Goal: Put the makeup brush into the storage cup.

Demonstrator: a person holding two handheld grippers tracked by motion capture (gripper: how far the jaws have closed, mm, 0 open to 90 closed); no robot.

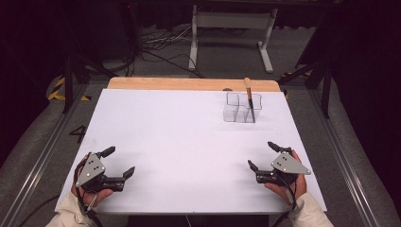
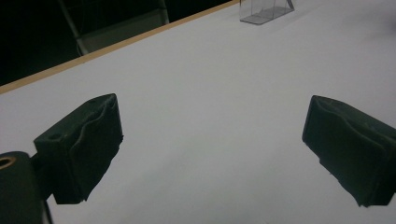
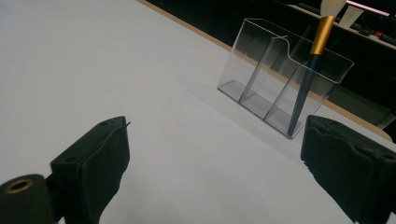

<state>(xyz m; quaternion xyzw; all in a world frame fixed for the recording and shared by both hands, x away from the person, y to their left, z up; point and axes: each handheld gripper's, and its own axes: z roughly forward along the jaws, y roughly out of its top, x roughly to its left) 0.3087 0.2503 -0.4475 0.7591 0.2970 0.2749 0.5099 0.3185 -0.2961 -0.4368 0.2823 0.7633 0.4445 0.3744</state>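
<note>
Resting low at the near edge of the table [image 1: 189, 142], both grippers are held idle: the left gripper [image 1: 117, 163] at the near left and the right gripper [image 1: 263, 154] at the near right, each with its fingers spread wide and nothing between them. The wide gap is confirmed in the left gripper view [image 2: 212, 154] and the right gripper view [image 3: 215, 172]. A clear organiser [image 1: 242, 108], split into compartments, stands at the far right of the table, well apart from both grippers. A brush [image 1: 249, 97] stands tilted in its right-hand compartment, bristles up, gold ferrule above the rim [image 3: 310, 70]. No contact with the brush or organiser has been made. Judgement: either the work is at its very start, with reach and grasp all left, or the brush is already stowed; which cannot be told.
</note>
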